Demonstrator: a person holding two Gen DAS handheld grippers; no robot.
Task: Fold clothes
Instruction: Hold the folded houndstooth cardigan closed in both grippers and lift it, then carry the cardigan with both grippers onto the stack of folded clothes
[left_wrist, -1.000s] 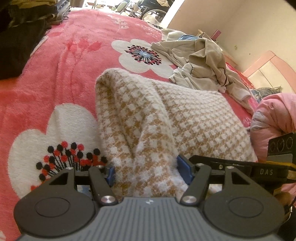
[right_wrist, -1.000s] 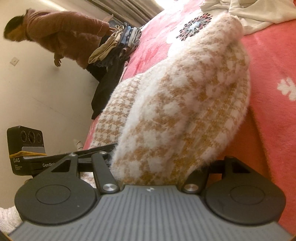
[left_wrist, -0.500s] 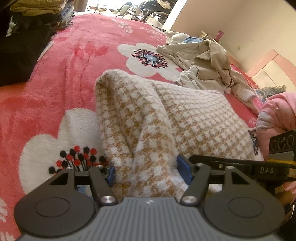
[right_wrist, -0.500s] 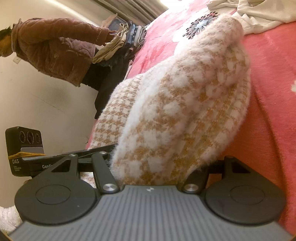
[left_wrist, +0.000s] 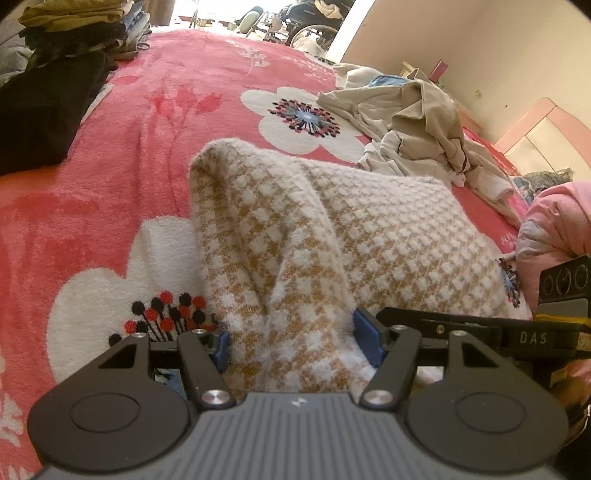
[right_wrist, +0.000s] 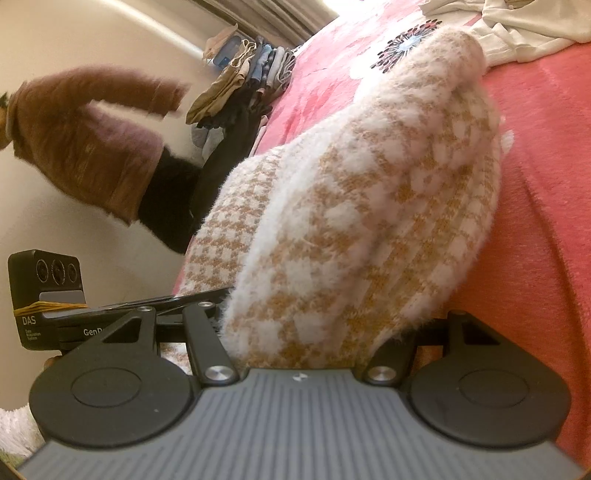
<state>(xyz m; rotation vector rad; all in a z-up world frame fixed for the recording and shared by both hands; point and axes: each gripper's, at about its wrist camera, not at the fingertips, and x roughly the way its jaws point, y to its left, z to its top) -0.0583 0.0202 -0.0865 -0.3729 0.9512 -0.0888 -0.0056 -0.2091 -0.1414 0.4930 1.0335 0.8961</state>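
While both grippers clamp houndstooth sweater (left_wrist: 295, 251) near edge on pink floral blanket (left_wrist: 155, 122), left gripper (left_wrist: 291, 341) and right gripper (right_wrist: 314, 332) should travel level, matched, laying fold flat toward far side.

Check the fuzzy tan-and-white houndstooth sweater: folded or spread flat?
Partly folded: the fuzzy tan-and-white houndstooth sweater is doubled over, raised, bunched in the left gripper and right gripper.
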